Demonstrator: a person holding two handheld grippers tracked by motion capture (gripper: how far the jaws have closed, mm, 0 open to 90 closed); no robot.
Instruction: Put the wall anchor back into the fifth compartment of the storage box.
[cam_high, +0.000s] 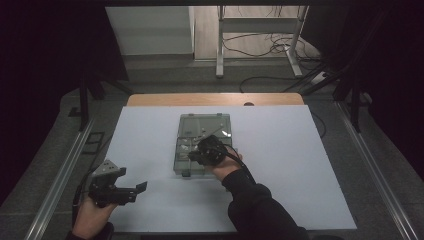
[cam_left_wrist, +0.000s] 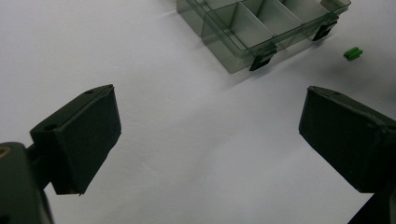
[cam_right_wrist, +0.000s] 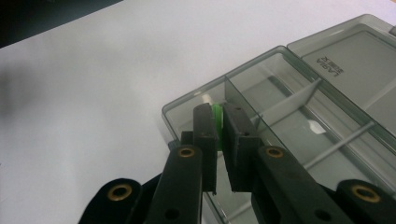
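I hold a small green piece (cam_right_wrist: 217, 117) clamped between the jaws of my right gripper (cam_right_wrist: 219, 122), over a corner compartment of the open clear box (cam_right_wrist: 299, 107). My left gripper (cam_left_wrist: 210, 135) hovers over the white table (cam_left_wrist: 154, 60), jaws apart with nothing between them. A second green piece (cam_left_wrist: 353, 53) lies beside the box.

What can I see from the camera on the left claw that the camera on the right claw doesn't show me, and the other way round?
The left claw view alone shows a small green piece lying loose on the white table beside the box, the box's two dark latches, and the left claw standing wide open with nothing between its jaws.

The right claw view alone shows the right claw shut on a green piece over a corner compartment, and the box's open lid.

Both show the clear divided box on the white table.
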